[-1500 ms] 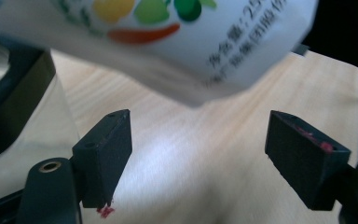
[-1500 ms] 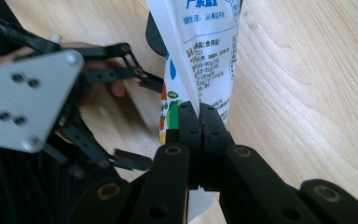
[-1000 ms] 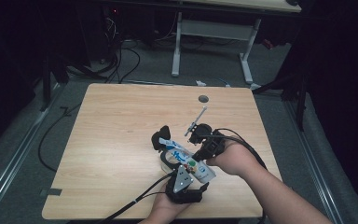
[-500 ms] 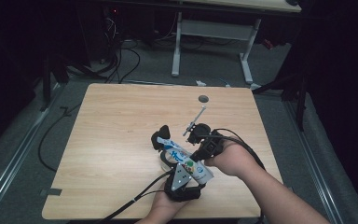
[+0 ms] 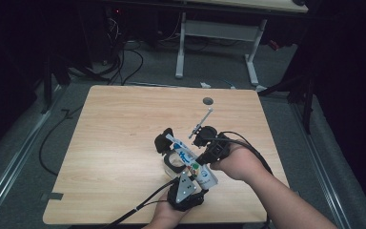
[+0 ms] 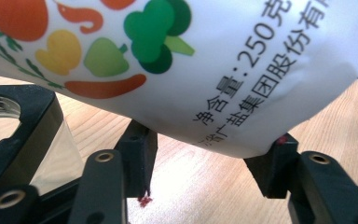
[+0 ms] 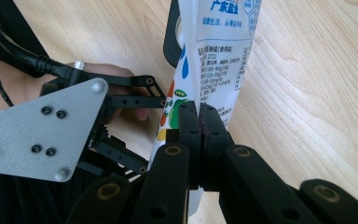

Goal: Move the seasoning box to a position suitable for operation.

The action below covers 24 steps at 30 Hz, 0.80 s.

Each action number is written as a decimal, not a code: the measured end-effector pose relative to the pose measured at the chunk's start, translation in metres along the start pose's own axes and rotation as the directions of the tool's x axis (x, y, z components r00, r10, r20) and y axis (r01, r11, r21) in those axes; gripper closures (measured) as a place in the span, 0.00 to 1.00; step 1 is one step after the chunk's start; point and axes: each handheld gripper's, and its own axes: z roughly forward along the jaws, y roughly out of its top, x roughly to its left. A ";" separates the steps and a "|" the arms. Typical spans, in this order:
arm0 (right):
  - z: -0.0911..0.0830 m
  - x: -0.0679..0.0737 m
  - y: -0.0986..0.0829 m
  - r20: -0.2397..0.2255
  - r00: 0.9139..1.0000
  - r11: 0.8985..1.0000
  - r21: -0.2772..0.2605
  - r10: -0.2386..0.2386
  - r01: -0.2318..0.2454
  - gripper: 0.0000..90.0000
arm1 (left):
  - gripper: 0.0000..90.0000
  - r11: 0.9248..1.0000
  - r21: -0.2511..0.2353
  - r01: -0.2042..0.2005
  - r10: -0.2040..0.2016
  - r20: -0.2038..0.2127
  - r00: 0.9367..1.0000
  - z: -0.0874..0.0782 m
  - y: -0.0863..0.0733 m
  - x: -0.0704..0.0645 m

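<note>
Comparing against a second ago, I see very little movement. My right hand (image 5: 236, 162) has shifted only slightly along the white plastic salt bag with blue print and cartoon vegetables (image 5: 190, 160), and the bag lies at much the same slant as before. I read that as a settling of the hold, not a fresh step. The bag is secured but not yet tipped or opened, so the real work on it is still ahead.

The bag sits near my side of the pale wooden table (image 5: 114, 143), running diagonally between the two tools. Its upper end crosses over a clear glass jar in a black frame (image 5: 171, 162).

In the right gripper view, the right gripper (image 7: 199, 121) has its jaws pressed fully together on the bag's flat lower edge, with no gap between the pads. That forearm comes in from the lower right of the high view, with the wrist bent inward towards the other hand.

The left gripper (image 6: 209, 158) is spread wide. The filled, bulging end of the bag (image 6: 214, 70) rests against both tips, and bare tabletop shows between them. It looks more like a cradle than a squeeze, though I cannot tell how hard it presses. The jar's rim (image 6: 0, 107) stands just outside the left-hand jaw in that view. My left hand (image 5: 164, 214) sits low at the near table edge, with the tool's grey plate facing up and its jaws pointing away from me.

A thin metal rod with a pale tip (image 5: 201, 121) lies just beyond the right gripper and is touching nothing I hold.
</note>
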 end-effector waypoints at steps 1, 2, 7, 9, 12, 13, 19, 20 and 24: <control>0.000 0.000 0.000 -0.001 1.000 1.000 -0.001 -0.005 0.005 1.00 | 0.56 1.000 -0.001 -0.002 0.002 0.000 1.000 -0.001 0.000 -0.001; 0.001 0.000 0.000 0.000 1.000 1.000 0.001 0.001 -0.001 1.00 | 0.57 1.000 -0.004 -0.003 0.003 0.001 1.000 -0.001 0.000 -0.002; 0.002 0.001 0.001 0.002 1.000 1.000 0.002 0.001 -0.001 1.00 | 0.58 1.000 -0.004 -0.004 0.004 0.003 1.000 -0.003 0.000 -0.004; 0.002 0.001 0.002 0.005 1.000 1.000 0.002 0.000 0.000 1.00 | 0.59 1.000 -0.006 -0.003 0.003 0.000 1.000 -0.003 0.000 -0.005; 0.002 0.001 0.003 0.011 1.000 1.000 0.004 -0.003 0.003 1.00 | 0.59 1.000 -0.008 -0.001 0.001 -0.006 1.000 -0.003 0.000 -0.005; 0.002 0.002 0.004 0.014 1.000 1.000 0.005 -0.002 0.001 1.00 | 0.59 1.000 -0.010 -0.007 0.007 -0.009 1.000 -0.003 0.000 -0.005; 0.004 0.003 0.007 0.026 1.000 1.000 0.013 -0.010 0.009 1.00 | 0.59 1.000 -0.010 -0.018 0.018 -0.031 0.999 -0.004 -0.001 -0.005; 0.005 0.003 0.007 0.025 1.000 1.000 0.013 -0.011 0.010 1.00 | 0.59 1.000 -0.010 -0.016 0.016 -0.033 0.999 -0.004 -0.001 -0.005; 0.006 0.004 0.010 0.033 0.999 1.000 0.019 -0.018 0.017 1.00 | 0.59 1.000 -0.007 -0.014 0.014 -0.039 0.999 -0.005 0.000 -0.005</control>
